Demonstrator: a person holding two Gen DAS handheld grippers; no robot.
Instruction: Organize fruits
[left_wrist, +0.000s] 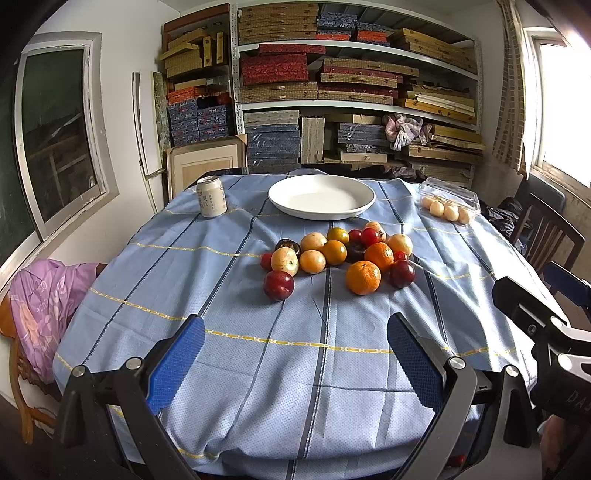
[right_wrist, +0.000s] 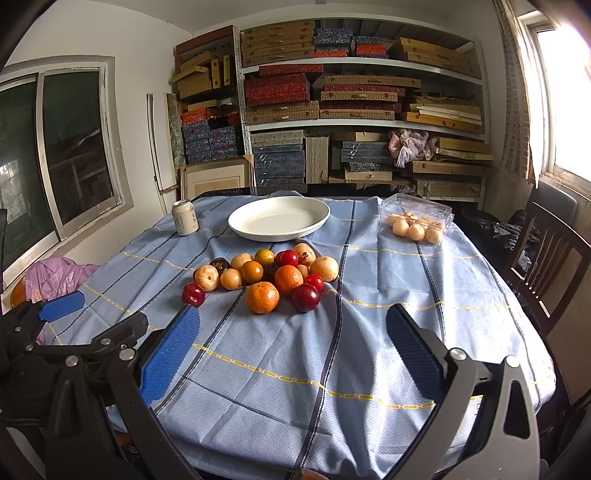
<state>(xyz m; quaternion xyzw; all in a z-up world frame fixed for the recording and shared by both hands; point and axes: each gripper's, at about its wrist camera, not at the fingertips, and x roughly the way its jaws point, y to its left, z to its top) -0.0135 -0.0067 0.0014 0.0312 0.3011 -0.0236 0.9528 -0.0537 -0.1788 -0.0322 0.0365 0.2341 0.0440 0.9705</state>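
A pile of fruit (left_wrist: 340, 254) lies mid-table on the blue checked cloth: oranges, red plums, yellow-tan round fruits. It also shows in the right wrist view (right_wrist: 266, 277). An empty white plate (left_wrist: 321, 196) (right_wrist: 279, 218) stands behind the pile. My left gripper (left_wrist: 295, 339) is open and empty, near the table's front edge, well short of the fruit. My right gripper (right_wrist: 291, 339) is open and empty, also short of the pile. The right gripper's body shows at the right edge of the left wrist view (left_wrist: 535, 317); the left gripper shows at the left edge of the right wrist view (right_wrist: 61, 306).
A drink can (left_wrist: 211, 196) (right_wrist: 185, 218) stands at the back left. A clear plastic box of pale round fruits (left_wrist: 448, 203) (right_wrist: 415, 221) sits at the back right. Dark wooden chairs (right_wrist: 546, 258) stand to the right. Shelves of boxes (left_wrist: 351, 81) line the far wall.
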